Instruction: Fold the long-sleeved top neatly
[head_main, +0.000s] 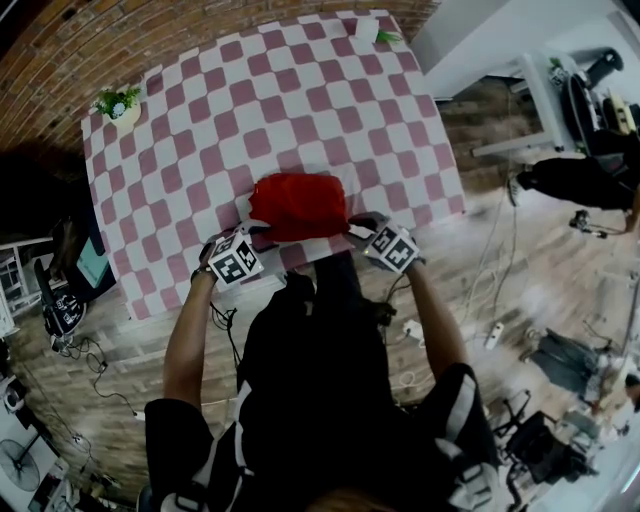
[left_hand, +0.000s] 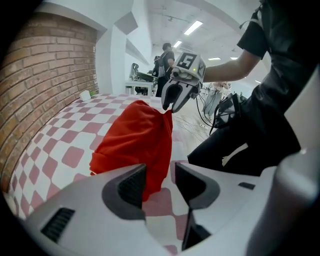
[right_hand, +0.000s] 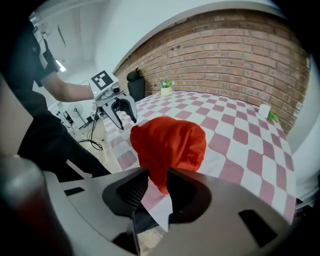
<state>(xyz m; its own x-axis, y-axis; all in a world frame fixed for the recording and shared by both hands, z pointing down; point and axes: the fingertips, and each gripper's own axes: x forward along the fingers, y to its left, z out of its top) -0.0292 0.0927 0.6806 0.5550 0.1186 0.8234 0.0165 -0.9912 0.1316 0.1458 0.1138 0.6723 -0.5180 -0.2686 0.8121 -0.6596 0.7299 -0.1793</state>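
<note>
The red long-sleeved top (head_main: 298, 205) lies bunched in a thick folded bundle at the near edge of the checkered table (head_main: 200, 150). My left gripper (head_main: 250, 230) sits at its near left corner and my right gripper (head_main: 356, 226) at its near right corner. In the left gripper view the left gripper (left_hand: 160, 182) is open; a hanging fold of the top (left_hand: 135, 140) lies against one pad, with a gap to the other. In the right gripper view the right gripper (right_hand: 157, 187) is open, with a pointed corner of the top (right_hand: 170, 142) drooping between its pads.
A small potted plant (head_main: 120, 105) stands at the table's far left and a white cup (head_main: 367, 30) at its far right edge. The person's dark-clothed body is against the near edge. Cables and equipment litter the wooden floor (head_main: 500, 330) around the table.
</note>
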